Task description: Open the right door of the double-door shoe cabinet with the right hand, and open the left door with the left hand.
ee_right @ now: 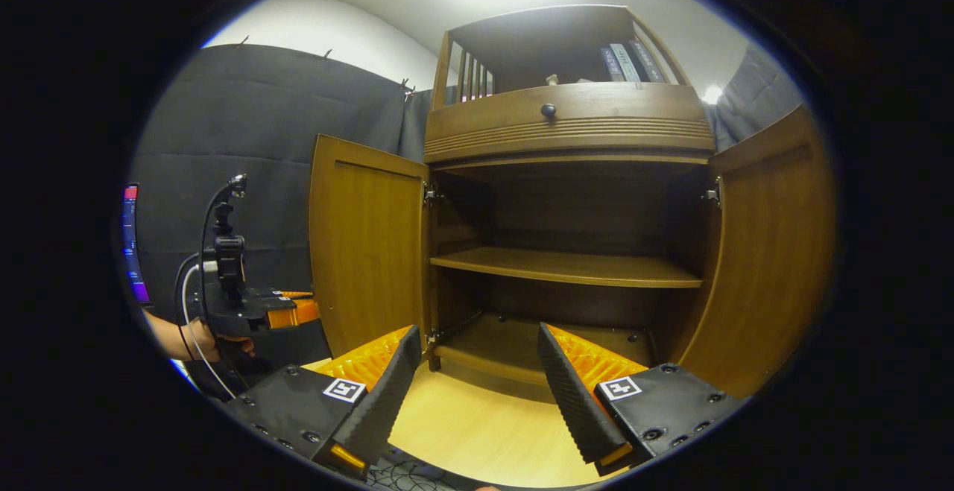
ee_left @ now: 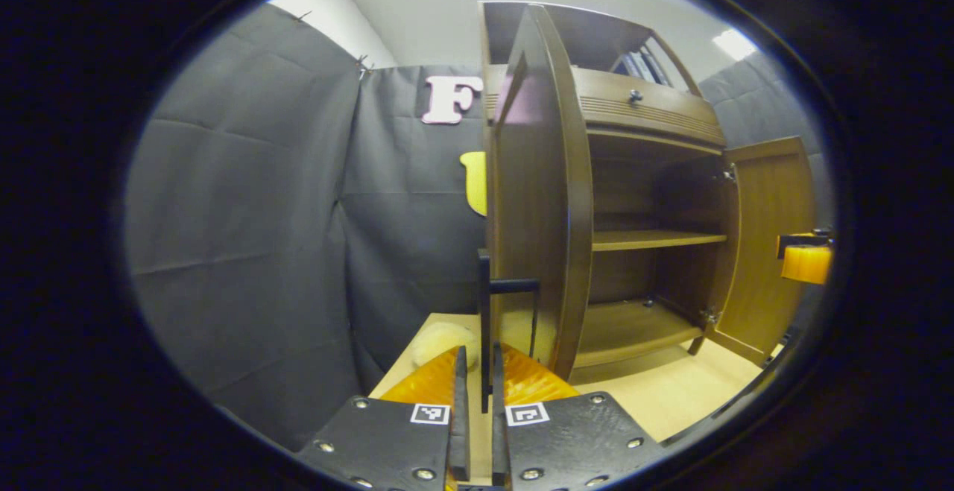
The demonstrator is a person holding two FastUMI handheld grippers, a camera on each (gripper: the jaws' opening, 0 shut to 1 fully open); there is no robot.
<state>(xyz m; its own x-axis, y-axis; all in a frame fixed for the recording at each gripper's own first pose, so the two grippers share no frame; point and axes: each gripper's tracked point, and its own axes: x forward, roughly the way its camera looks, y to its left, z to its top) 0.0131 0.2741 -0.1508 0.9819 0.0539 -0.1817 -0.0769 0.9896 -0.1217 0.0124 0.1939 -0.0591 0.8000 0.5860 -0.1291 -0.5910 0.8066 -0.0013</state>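
Both doors of the shoe cabinet [ee_right: 566, 126] stand swung open, with the cabinet resting on a pale wooden worktop [ee_right: 477, 431] against the black cloth wall. In the left gripper view, the left tool [ee_left: 477, 394] has its fingers drawn nearly together around the thin dark handle [ee_left: 486, 327] of the left door [ee_left: 536, 200], which is seen almost edge-on just beside the cabinet's front; the fingers appear to press on the bar from both sides. In the right gripper view, the right tool [ee_right: 477, 394] is spread wide and holds nothing, facing the cabinet's lower shelf [ee_right: 514, 342]. The right door [ee_right: 768, 252] stands out from the cabinet's right side, apart from that tool. A middle shelf [ee_right: 566, 266] spans the cabinet's interior. A drawer with a small round knob [ee_right: 548, 110] sits above the doors, and books [ee_right: 626, 62] stand on the cabinet's top shelf.
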